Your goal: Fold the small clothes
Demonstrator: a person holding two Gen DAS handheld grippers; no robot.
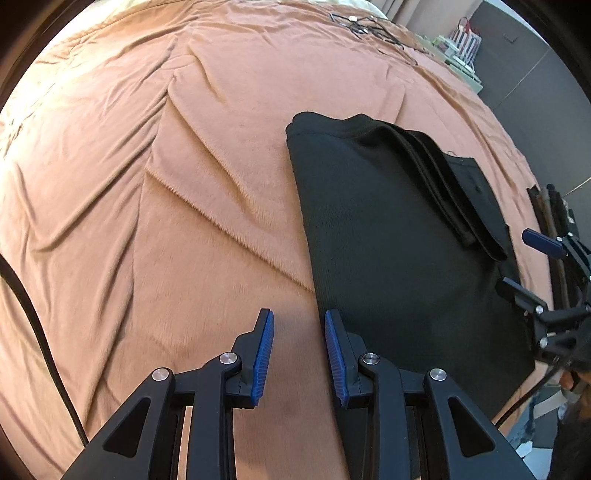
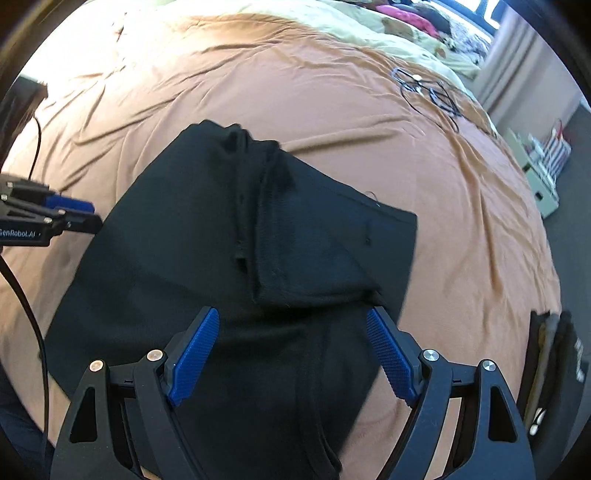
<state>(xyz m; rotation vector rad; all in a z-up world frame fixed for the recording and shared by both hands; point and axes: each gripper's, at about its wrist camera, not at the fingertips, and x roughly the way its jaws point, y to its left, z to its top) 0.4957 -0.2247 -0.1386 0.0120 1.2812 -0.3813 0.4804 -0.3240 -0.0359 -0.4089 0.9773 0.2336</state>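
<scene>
A black garment lies partly folded on an orange-brown bedspread, with a folded strip along its top. My left gripper hovers over the bedspread just beside the garment's left edge; its jaws stand narrowly apart with nothing between them. My right gripper hangs above the garment's near end, jaws wide with only cloth below, none pinched. In the left wrist view the right gripper shows at the garment's right side. In the right wrist view the left gripper sits at the garment's left edge.
Black cables lie on the far part of the bed. A pale quilt and pink items sit at the head. A small cabinet with a striped bag stands on the right. A dark cord trails at the left.
</scene>
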